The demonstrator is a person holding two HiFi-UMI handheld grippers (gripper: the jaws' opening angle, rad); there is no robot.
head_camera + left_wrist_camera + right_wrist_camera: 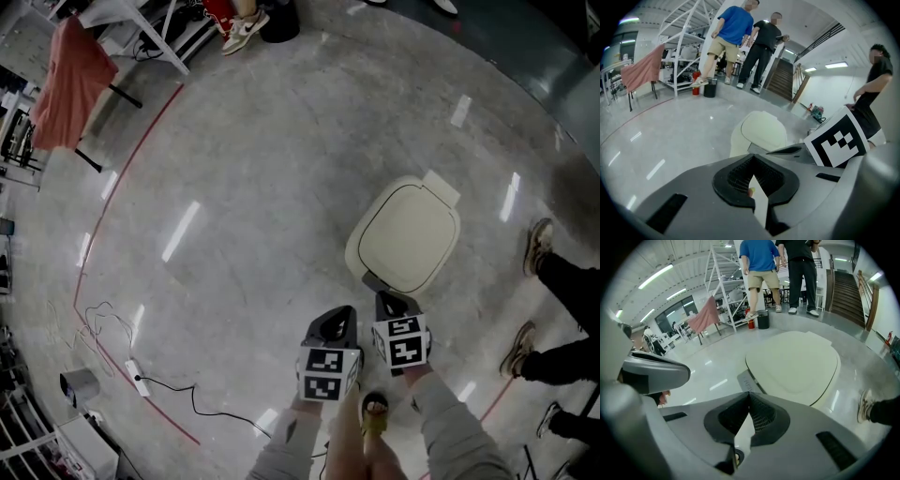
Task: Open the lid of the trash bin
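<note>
Lid [406,234] (closed) just beyond right fingers [392,303]

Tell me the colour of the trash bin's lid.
The lid is plain cream; clearest in the right gripper view.

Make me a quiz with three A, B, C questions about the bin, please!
1. Where is the trash bin?
A. On a table
B. On the floor, just ahead of the right hand-held gripper
C. Hanging from a rack

2. What colour is its lid?
A. Cream
B. Blue
C. Black

3. How is the lid?
A. Wide open
B. Taken off
C. Shut flat

Answers:
1 B: the head view shows it standing on the floor at that gripper's tip.
2 A: it looks pale cream in every view.
3 C: it lies flat on the bin with no gap showing.
</note>
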